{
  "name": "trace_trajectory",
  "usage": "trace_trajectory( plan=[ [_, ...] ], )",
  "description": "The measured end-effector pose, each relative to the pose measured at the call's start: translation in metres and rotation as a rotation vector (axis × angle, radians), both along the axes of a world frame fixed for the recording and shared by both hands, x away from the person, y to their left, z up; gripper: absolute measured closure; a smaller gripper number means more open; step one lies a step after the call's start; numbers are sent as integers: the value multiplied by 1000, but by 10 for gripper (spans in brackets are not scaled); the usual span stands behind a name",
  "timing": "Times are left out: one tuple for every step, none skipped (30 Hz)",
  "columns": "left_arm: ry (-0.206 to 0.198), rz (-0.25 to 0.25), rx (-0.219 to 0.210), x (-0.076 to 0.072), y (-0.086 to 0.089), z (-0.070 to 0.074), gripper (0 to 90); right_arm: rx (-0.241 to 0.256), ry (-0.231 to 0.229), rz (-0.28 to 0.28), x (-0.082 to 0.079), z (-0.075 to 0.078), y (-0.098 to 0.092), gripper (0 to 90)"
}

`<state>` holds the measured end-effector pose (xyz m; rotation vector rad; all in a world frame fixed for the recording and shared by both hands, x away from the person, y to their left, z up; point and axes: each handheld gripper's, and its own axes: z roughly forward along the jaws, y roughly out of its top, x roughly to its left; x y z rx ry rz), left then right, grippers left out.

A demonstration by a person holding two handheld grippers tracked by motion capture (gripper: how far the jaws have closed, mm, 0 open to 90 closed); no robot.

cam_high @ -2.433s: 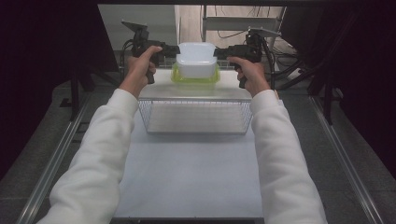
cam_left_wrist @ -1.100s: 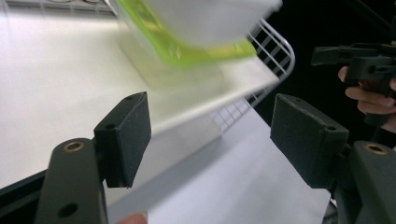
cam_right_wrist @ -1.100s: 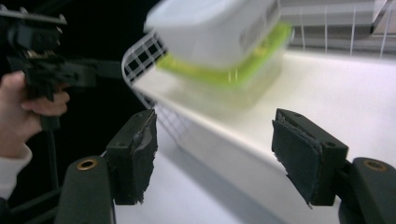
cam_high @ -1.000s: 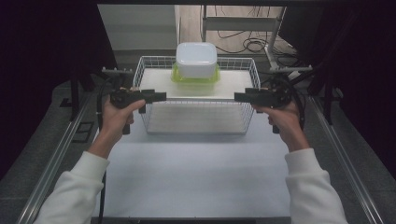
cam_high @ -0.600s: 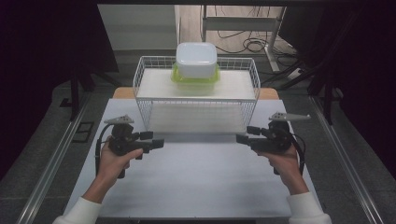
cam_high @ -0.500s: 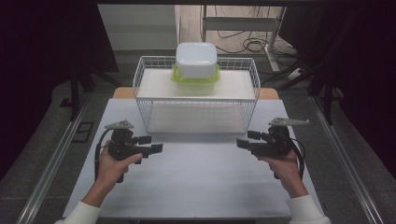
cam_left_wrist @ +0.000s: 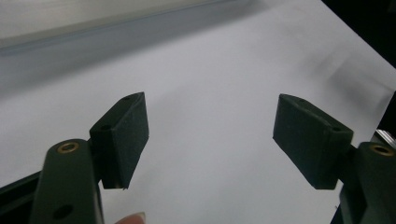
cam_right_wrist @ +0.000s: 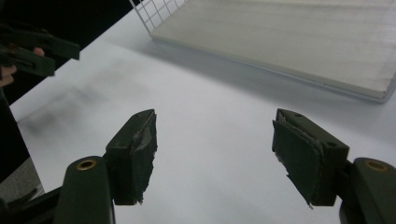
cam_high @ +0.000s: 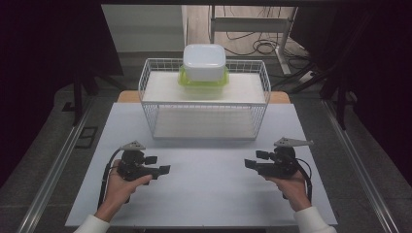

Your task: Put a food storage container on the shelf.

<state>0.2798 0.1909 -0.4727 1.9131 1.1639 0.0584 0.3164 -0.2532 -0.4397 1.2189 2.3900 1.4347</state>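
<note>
both grippers [cam_left_wrist: 210,140] gape, seemingly empty

High view: we get even overhead light on the white table [cam_high: 204,194], surroundings fall off to near black at left and right of frame. Slightly soft overall, no hard glare. The wire basket [cam_high: 145,92] throws only a faint shadow toward the bottom of frame.

Left gripper view: we see the pads [cam_left_wrist: 122,137] reasonably sharp, the tabletop behind them soft, and the top of frame blurred into a grey band. Faint smudgy shadows at upper right.

Right gripper view: dim, grainy. The board [cam_right_wrist: 303,42] at upper right is soft-focused, and we see a diffuse dark shadow patch at left centre.
</note>
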Motion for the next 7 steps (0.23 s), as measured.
trace_trajectory(
  plan=[
    [3,4,-3,1,0,-1,257,5,-2,-8,0,1,-2,307],
    [5,6,-4,1,1,-1,257,5,-5,-8,0,0,-2,306],
    [7,12,-6,1,1,-1,257,5,-5,-8,0,0,-2,306],
    [5,16,-3,2,2,-1,257,4,-5,-10,0,0,-3,303],
    [10,24,-11,3,2,-1,257,-5,-9,-13,-1,-1,-3,295],
    [10,24,-11,3,2,-1,257,-5,-9,-13,-1,-1,-3,295],
    [10,27,-11,4,2,-2,256,-19,-9,-18,-2,-3,-4,284]
  ],
)
